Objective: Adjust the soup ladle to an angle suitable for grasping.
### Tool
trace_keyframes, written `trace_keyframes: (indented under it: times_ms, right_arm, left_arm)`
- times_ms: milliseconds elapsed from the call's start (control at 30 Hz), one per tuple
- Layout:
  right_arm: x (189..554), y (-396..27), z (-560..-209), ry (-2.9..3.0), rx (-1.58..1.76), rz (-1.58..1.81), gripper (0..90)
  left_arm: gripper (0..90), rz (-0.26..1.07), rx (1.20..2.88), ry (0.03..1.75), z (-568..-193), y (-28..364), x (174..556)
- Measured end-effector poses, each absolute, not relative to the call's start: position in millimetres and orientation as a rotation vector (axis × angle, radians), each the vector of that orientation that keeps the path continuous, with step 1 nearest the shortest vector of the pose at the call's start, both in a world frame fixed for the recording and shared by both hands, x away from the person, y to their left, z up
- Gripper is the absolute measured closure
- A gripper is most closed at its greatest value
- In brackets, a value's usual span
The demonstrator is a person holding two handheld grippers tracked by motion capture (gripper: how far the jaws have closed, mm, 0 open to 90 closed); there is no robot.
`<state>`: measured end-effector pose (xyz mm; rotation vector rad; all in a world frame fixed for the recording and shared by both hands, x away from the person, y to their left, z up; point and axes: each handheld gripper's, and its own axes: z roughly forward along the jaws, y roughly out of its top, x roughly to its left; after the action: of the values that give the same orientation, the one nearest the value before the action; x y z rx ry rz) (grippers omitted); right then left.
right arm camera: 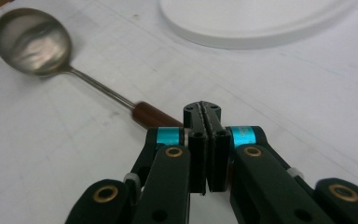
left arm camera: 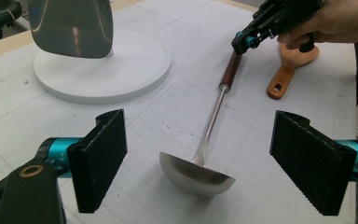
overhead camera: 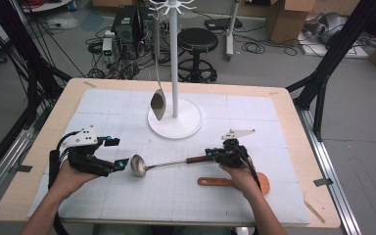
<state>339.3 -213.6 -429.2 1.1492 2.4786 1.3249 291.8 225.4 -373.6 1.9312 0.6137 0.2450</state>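
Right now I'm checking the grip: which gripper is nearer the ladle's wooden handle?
Right. The right gripper is shut on the ladle at its handle end; the left gripper waits open beside the bowl.

Left tongs (overhead camera: 119, 152): held in the person's left hand (overhead camera: 71, 176), forearm entering from the lower left edge of the high view. The tongs point toward the centre, roughly level. Jaws stand wide apart, with nothing pressed between the pads (left arm camera: 98, 158).

Right tongs (overhead camera: 208, 154): held in the right hand (overhead camera: 240, 176), forearm entering from the lower edge, right of centre. The tongs point left, toward the left tongs. Jaws are closed flat against each other, pad against pad.

The two tongs are well apart.
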Motion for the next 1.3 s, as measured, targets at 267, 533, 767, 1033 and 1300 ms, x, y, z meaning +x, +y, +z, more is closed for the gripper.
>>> trace_keyframes:
  times_ms: [267, 533, 767, 1033, 1300]
  right_arm:
    - [339.2, -240.0, -433.2, 2.425, 1.215, 1.282, 89.5]
    - [340.2, -236.3, -437.2, 2.445, 1.202, 1.226, 89.5]
    - [339.3, -234.0, -437.7, 2.437, 1.206, 1.221, 89.6]
    - [336.1, -220.0, -439.5, 2.452, 1.189, 1.256, 89.6]
    - [333.5, -201.5, -440.0, 2.478, 1.162, 1.274, 89.6]
  left_arm:
    - [19.3, 0.242, 1.934, 0.615, -374.1, 224.4, 291.8]
    - [19.3, 0.242, 1.932, 0.613, -373.9, 225.1, 291.6]
    - [19.3, 0.244, 1.936, 0.615, -374.3, 224.4, 291.7]
    - [19.4, 0.244, 1.937, 0.611, -374.3, 224.1, 291.8]
    - [19.7, 0.242, 1.94, 0.611, -374.6, 223.0, 291.6]
